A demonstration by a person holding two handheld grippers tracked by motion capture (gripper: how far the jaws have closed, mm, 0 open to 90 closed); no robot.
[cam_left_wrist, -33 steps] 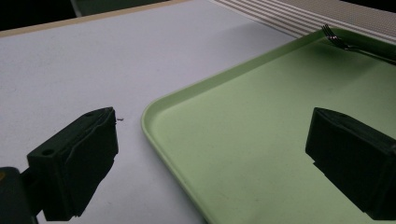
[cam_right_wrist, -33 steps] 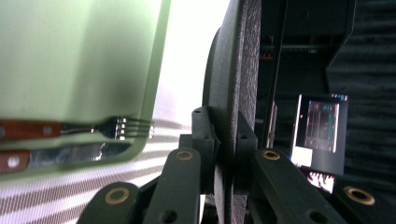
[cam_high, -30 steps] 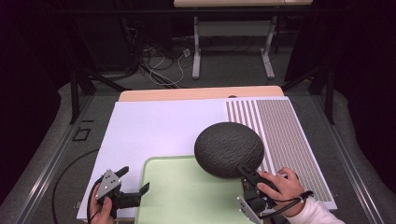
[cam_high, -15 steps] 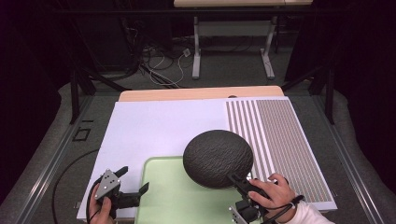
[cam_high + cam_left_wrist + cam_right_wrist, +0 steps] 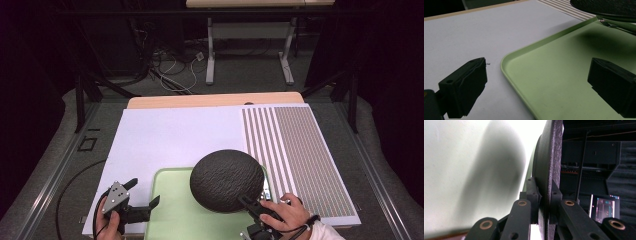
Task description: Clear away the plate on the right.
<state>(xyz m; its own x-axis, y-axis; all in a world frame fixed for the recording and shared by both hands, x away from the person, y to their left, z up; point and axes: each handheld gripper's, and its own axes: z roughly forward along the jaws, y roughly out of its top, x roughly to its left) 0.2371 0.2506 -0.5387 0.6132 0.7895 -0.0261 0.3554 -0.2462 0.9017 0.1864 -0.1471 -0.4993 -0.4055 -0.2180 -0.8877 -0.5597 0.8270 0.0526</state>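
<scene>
High view: your right gripper [image 5: 250, 204] has carried the dark textured plate [image 5: 227, 179] toward seven o'clock since a second ago, off the striped mat [image 5: 300, 160] and over the green tray [image 5: 172, 210]; the plate now hangs tilted above the tray's two o'clock corner, its rim pinched in the jaws, which suggests you are about to set it down there; your left gripper [image 5: 142, 202] has stayed at the tray's nine o'clock edge, jaws spread and holding nothing; the white surface [image 5: 170, 135] lies bare beyond it.

Left gripper view: the two black jaws stand wide apart, one over the white surface [image 5: 474, 32], the other over the green tray [image 5: 549, 75]; the tray floor here is bare save the plate's shadow; the plate [image 5: 604, 7] hovers at one o'clock, and beneath its edge a fork [image 5: 610, 23] shows, though whether it lies in the tray or just past its rim you cannot tell.

Right gripper view: the jaws are clamped tight on the plate [image 5: 549, 170], seen edge-on, one pad on each face of the rim; the pale tray [image 5: 454, 170] beside it carries the plate's broad shadow; nothing rests on the plate as far as this shows.
</scene>
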